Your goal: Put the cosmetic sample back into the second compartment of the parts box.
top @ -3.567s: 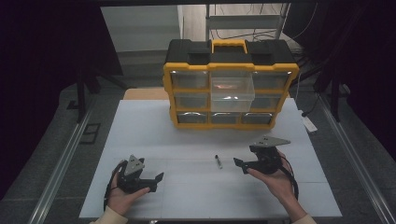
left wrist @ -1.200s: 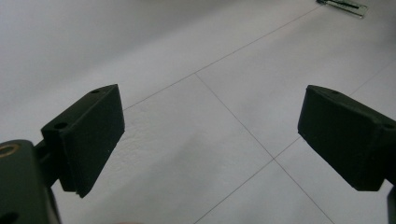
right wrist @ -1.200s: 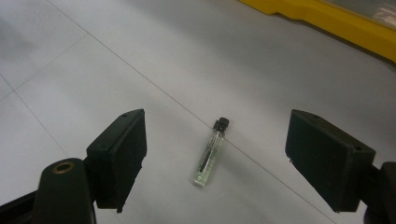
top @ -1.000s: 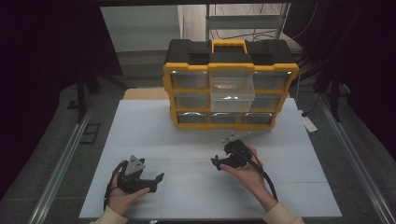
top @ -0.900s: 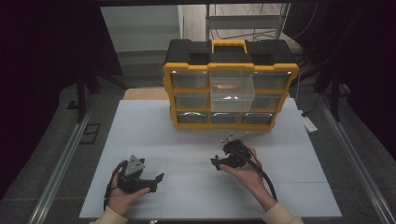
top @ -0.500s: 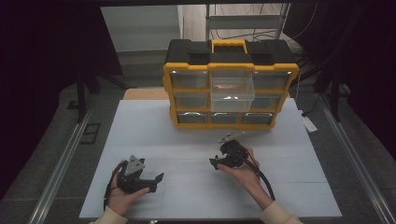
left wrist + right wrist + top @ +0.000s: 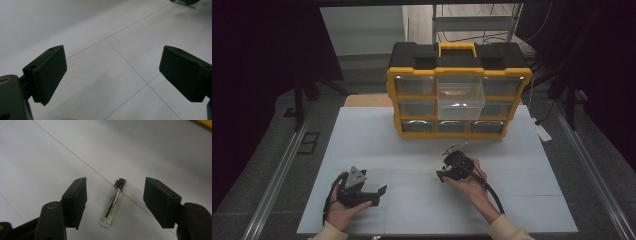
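Your right hand-held gripper (image 7: pixel 115 202) has moved over the small glass vial (image 7: pixel 113 205); its jaws, closing, stand apart astride it, not yet gripping.

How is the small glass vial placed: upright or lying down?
Lying down: the vial rests flat on the table, black cap pointing away.

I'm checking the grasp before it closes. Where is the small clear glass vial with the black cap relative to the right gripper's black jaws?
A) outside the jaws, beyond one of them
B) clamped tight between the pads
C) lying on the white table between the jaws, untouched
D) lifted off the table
C: the small clear glass vial with the black cap lies flat on the white table, with gaps to both pads of the right gripper, whose jaws have just been closing.
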`<state>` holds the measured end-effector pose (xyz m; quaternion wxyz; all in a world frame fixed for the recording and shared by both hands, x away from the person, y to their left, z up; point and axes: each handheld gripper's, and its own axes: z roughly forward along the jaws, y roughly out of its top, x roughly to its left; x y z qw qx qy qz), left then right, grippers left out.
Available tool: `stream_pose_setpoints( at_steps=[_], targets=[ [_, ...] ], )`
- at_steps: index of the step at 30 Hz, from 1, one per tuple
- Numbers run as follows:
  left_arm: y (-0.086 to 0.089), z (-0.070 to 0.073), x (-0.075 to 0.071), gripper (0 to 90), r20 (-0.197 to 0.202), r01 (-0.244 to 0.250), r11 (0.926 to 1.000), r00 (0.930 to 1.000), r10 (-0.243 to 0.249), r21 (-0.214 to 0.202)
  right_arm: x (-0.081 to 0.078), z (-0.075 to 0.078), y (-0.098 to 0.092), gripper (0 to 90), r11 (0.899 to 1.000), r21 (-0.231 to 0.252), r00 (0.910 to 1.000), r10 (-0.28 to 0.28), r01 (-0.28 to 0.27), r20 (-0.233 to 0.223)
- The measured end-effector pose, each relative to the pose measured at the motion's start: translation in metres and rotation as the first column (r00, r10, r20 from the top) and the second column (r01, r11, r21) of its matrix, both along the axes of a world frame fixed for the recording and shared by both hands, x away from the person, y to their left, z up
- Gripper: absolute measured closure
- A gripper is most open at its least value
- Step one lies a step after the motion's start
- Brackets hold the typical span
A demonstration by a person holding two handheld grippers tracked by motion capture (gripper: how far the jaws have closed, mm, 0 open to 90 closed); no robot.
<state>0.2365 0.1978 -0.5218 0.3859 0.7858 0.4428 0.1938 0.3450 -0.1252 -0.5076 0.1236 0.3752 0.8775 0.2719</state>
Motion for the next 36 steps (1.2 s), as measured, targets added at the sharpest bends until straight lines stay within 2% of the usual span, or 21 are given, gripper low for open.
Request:
stream_pose_setpoints(
  at_steps=[9, 17, 26, 36],
  targets=[
    [0.0012, -0.0001, 0.0003, 8.0, -0.003, 0.0, 1.0, 1.0, 0.0, 0.0, 0.0009, -0.0066, 0.0023, 49.3, 0.999, -0.047, 0.9999, -0.011, 0.011, -0.005],
    [0.0006, -0.0001, -0.0001, 8.3, -0.004, 0.001, 1.0, 1.0, -0.001, 0.002, -0.0008, -0.0055, 0.0049, 64.3, 0.998, -0.057, 1.0, 0.008, -0.009, -0.003],
    [0.0004, -0.0003, -0.0003, 8.4, -0.005, 0.003, 1.0, 1.0, -0.003, 0.006, 0.0, -0.0044, 0.0064, 80.7, 0.998, -0.057, 0.9998, 0.001, -0.003, -0.02],
    [0.0007, -0.0004, -0.0004, 8.4, -0.005, 0.003, 1.0, 1.0, -0.003, 0.005, 0.0004, -0.0026, 0.0041, 81.5, 0.999, -0.042, 0.9998, 0.009, -0.01, -0.017]
  ],
)
